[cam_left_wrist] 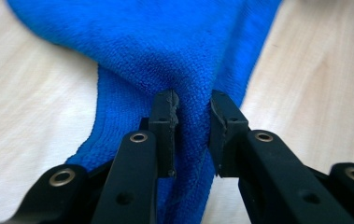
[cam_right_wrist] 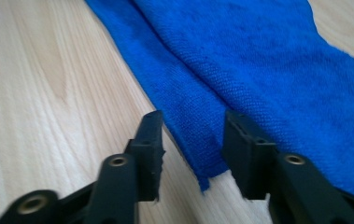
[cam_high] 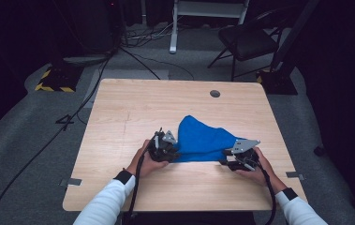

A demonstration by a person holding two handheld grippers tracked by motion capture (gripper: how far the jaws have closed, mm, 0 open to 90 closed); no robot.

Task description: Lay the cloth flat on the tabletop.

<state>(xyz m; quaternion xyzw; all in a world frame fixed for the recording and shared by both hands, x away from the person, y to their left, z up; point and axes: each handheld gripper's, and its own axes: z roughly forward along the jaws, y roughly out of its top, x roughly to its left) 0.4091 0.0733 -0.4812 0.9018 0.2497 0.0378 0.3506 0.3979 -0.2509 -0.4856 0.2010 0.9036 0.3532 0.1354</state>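
No text, label, brand, number or sign can be read in any view. The black-and-yellow striped base (cam_high: 52,80) on the floor beyond the table's far left corner carries hazard stripes only, no wording. The grey plates on the grippers are blank.

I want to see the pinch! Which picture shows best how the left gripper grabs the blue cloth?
The left gripper view: the left gripper squeezes a fold of the blue cloth close up. The high view shows it small; the right gripper view shows another edge.
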